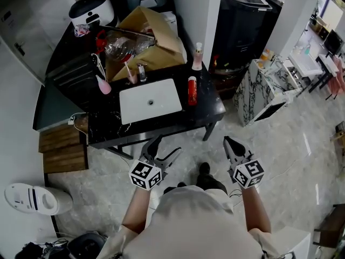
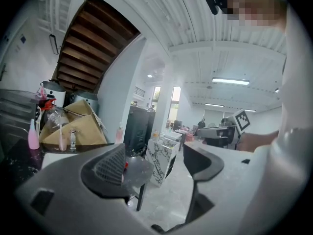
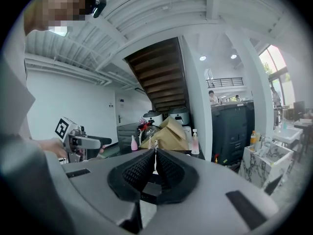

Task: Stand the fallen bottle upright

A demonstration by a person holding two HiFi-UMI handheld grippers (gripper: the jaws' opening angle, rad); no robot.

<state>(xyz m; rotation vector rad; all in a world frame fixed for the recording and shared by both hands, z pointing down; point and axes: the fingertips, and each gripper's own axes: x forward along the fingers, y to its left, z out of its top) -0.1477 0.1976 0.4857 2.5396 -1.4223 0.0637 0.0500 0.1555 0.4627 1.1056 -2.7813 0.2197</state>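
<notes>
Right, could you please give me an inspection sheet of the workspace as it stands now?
Surface: black stone-look table with a white rectangular basin on it.
Job's things: red cylindrical bottle lying on its side right of the basin, not yet upright.
Clutter: open brown cardboard box holding clear plastic bottles; upright pink pump bottle; white round appliance.
Grippers: left tongs open, empty; right tongs shut, empty; both short of the table.
Cables: white cable at the table's left edge.
Surroundings: wooden steps; marble-patterned cabinet; grey tiled floor.
</notes>
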